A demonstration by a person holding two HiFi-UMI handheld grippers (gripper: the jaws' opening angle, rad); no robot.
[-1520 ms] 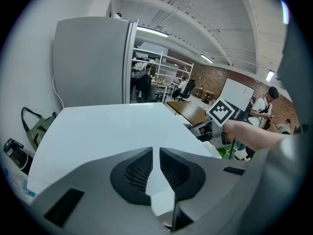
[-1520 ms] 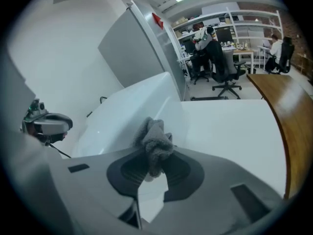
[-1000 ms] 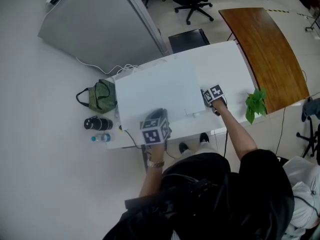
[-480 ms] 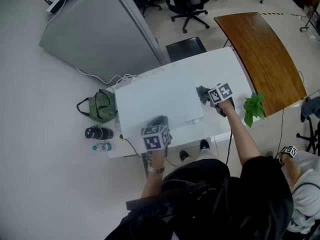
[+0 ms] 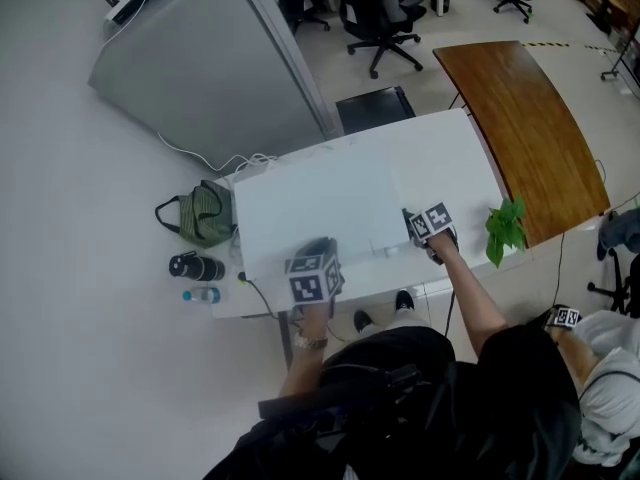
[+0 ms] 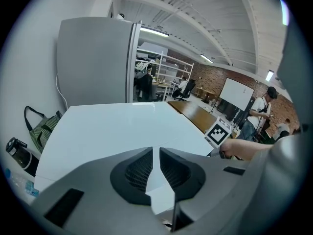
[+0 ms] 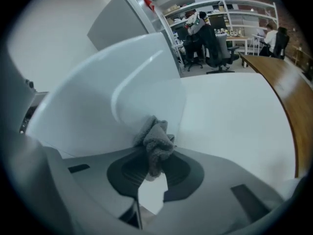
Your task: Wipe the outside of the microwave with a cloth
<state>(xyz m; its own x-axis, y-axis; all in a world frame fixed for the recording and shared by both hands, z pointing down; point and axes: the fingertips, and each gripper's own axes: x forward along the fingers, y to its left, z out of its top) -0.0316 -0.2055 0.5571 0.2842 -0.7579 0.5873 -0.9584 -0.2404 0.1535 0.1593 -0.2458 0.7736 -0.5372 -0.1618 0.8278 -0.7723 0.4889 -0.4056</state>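
Note:
The white microwave [image 5: 310, 203] stands on a white table [image 5: 455, 148], seen from above. My left gripper [image 5: 313, 273] sits at the front left of the microwave's top [image 6: 117, 126]. Its jaws are shut with nothing between them [image 6: 155, 155]. My right gripper [image 5: 430, 223] is at the microwave's right side, near the front corner, shut on a grey cloth [image 7: 155, 141]. The bunched cloth presses against the white side panel [image 7: 112, 82] next to a curved handle edge. In the head view only a bit of cloth [image 5: 408, 218] shows beside the marker cube.
A green bag [image 5: 203, 211], a black flask [image 5: 197, 266] and a water bottle [image 5: 203, 294] lie on the floor at left. A small plant [image 5: 505, 228] stands at the table's right end, beside a wooden table [image 5: 525, 118]. A grey cabinet [image 5: 210, 68] stands behind.
My right gripper has slid with the cloth along the microwave's right side toward the front corner. The left gripper has stayed at the front of the top.

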